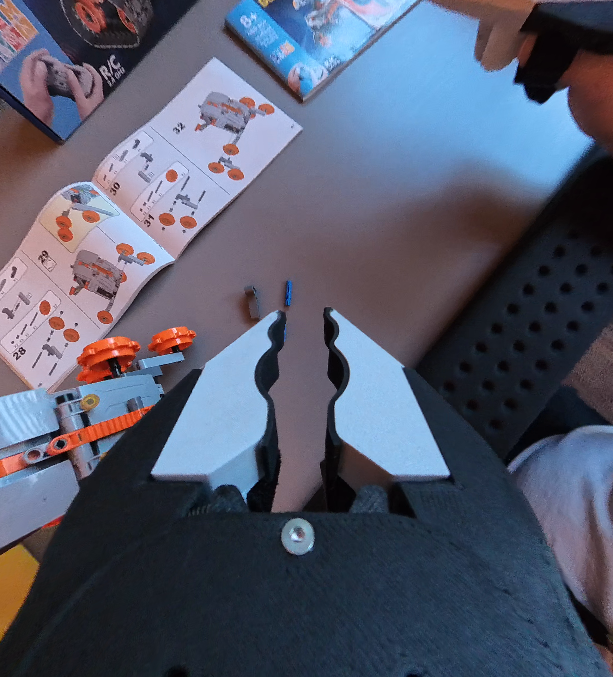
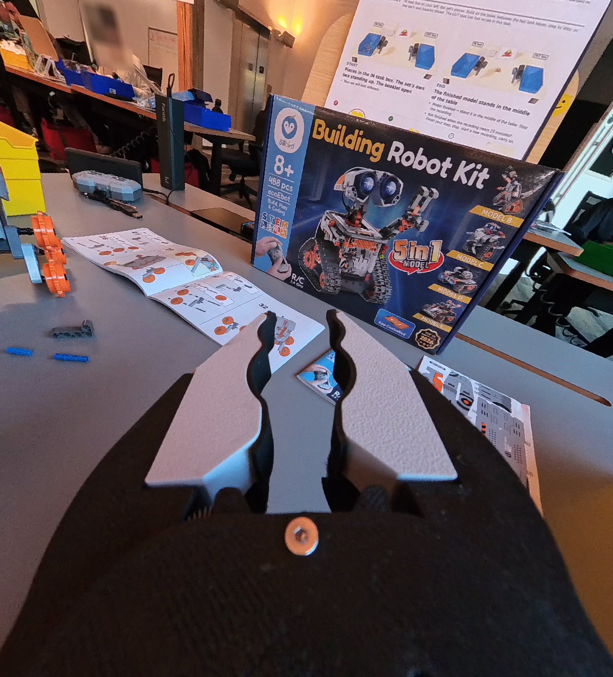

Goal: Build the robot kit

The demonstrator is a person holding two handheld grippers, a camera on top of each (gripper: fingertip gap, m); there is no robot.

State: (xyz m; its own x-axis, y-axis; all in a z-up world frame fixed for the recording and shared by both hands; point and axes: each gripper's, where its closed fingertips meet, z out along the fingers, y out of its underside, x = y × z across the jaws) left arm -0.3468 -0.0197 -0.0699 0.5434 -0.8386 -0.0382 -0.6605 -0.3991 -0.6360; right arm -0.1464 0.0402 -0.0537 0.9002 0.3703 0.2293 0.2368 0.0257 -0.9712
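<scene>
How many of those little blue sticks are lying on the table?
2. In the right wrist view, both blue pins lie side by side left of the gripper: one farther left, one nearer, below the grey angled piece. More may be hidden.

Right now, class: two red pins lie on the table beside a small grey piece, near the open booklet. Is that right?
Not quite: the pins are blue, not red. The right wrist view shows two lying on the table beside the grey piece, near the open booklet.

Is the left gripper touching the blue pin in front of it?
Apart. In the left wrist view the open left gripper stops short of the blue pin; bare table shows between the pin and the fingertips.
</scene>
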